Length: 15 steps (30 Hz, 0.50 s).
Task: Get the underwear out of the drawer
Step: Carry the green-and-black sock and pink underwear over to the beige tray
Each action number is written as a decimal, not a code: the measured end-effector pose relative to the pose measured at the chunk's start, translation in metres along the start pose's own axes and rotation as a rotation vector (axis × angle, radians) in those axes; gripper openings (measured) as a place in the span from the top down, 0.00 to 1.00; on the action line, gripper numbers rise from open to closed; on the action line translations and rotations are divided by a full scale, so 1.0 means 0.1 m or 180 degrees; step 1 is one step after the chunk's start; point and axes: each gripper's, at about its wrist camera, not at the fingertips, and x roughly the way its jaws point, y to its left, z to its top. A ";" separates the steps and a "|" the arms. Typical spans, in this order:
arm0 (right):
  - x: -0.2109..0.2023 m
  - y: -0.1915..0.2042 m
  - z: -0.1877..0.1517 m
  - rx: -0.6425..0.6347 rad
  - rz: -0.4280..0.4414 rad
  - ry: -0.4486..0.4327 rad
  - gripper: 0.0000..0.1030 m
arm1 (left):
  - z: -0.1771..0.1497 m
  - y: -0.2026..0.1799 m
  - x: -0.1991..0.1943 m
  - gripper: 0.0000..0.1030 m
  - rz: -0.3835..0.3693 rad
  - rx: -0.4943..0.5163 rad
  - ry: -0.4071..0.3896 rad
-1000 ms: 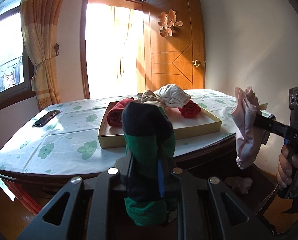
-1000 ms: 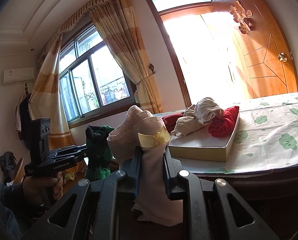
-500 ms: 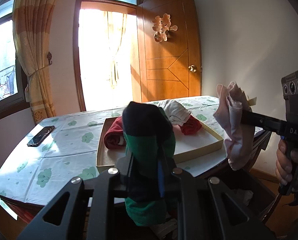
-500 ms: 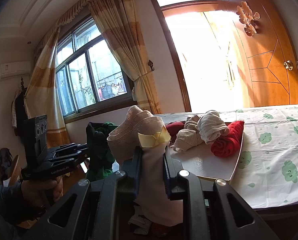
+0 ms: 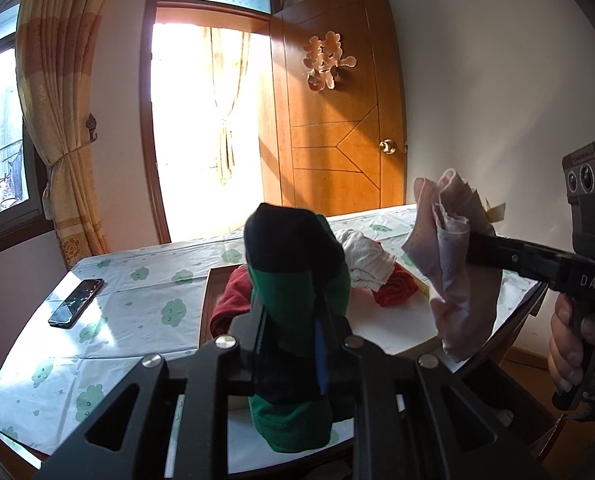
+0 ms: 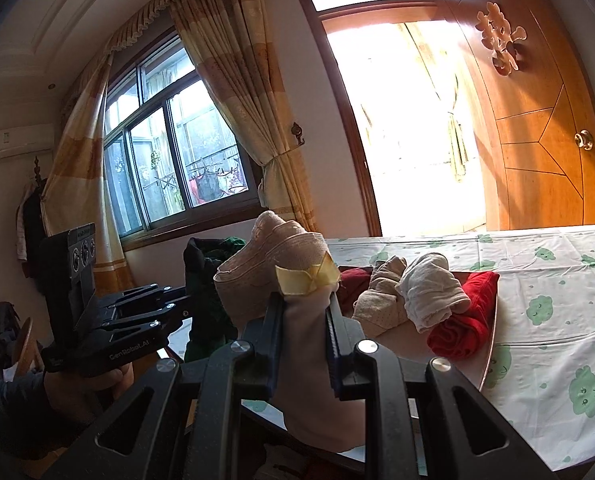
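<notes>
Phone (image 5: pixel 76 303) lies far to the left of my left gripper (image 5: pixel 290 344), flat on the surface (image 5: pixel 137 308), out of the way. That gripper is clenched on the green pair (image 5: pixel 297 280), which stands up between the jaws with its black band on top and a green fold hanging below. Ahead of it and lower sits the tray (image 5: pixel 393 332), already carrying red (image 5: pixel 395 290) and white pieces (image 5: pixel 363 258).

Right of that, my right gripper (image 6: pixel 303 318) is clamped on the pink pair (image 6: pixel 273 256); its long axis runs top to bottom, the waistband bunched above the jaws and a long tail drooping beneath. From its own camera the tray lies ahead and slightly right, the red roll (image 6: pixel 463 320) at the near edge, the white bundle (image 6: pixel 431 292) and a beige one (image 6: pixel 383 300) beside it.

Both garments are in the air, clear of the drawer, which I cannot see properly in either view. I judge the coming move turns on this: the tray is forward and down from both grippers, and neither hand looks clearly nearer. The bare patch of tray lies nearer me than the heap, so I would lower the hanging tails there first.
</notes>
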 end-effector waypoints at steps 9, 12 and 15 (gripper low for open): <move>0.18 -0.05 0.13 0.0037 -0.0040 -0.0001 0.80 | 0.12 0.04 0.17 0.83 0.0006 -0.0005 0.0026; 0.24 -0.10 0.18 0.0097 -0.0045 0.0001 0.80 | 0.15 0.08 0.22 0.83 0.0003 -0.0039 0.0036; 0.29 -0.12 0.23 0.0123 -0.0060 0.0003 0.80 | 0.18 0.11 0.28 0.83 0.0003 -0.0045 0.0055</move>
